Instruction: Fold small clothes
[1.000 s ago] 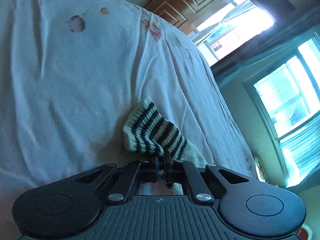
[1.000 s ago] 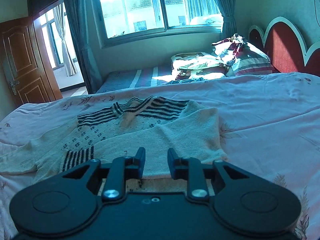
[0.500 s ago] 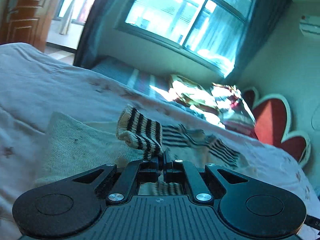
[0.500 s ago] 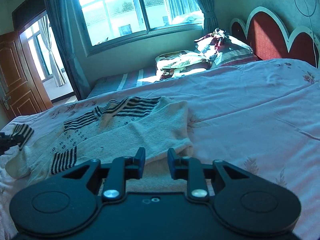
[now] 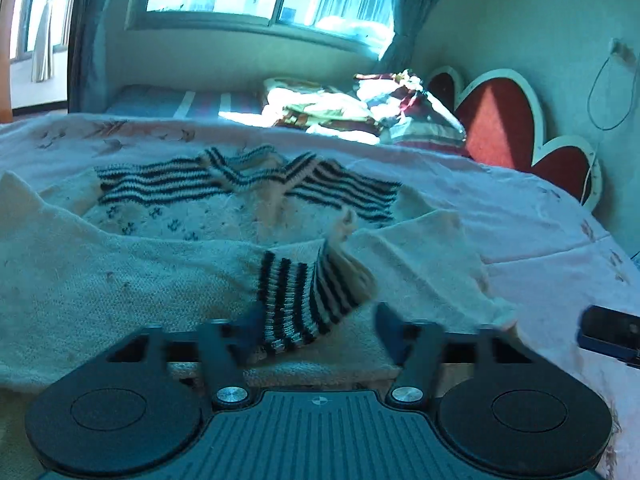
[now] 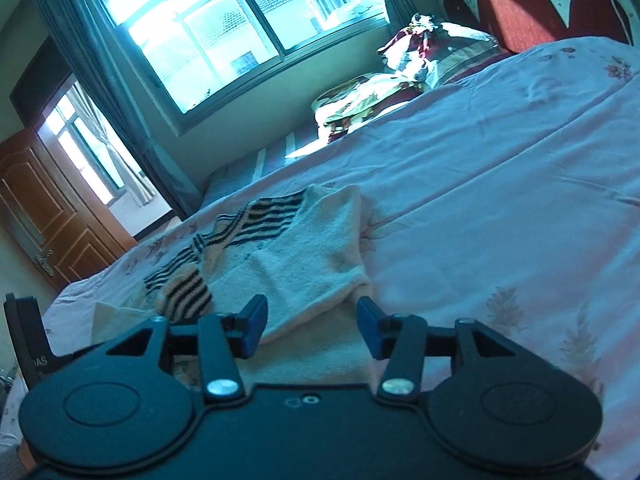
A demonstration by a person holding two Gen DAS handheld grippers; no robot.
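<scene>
My left gripper [image 5: 316, 328] has just sprung open; the striped cuff [image 5: 304, 300] it pinched half a second ago now lies loose between the spread jaws, on the folded cream sweater [image 5: 120, 280]. My right gripper [image 6: 312, 322] has also just widened, empty, tilted down over the sweater's near edge. Pink bedsheet [image 6: 500, 200] stretches beyond, to the right.

The sweater [image 5: 224, 216] lies on the bed [image 5: 540, 240], its cuff [image 5: 304, 300] folded onto its body.
</scene>
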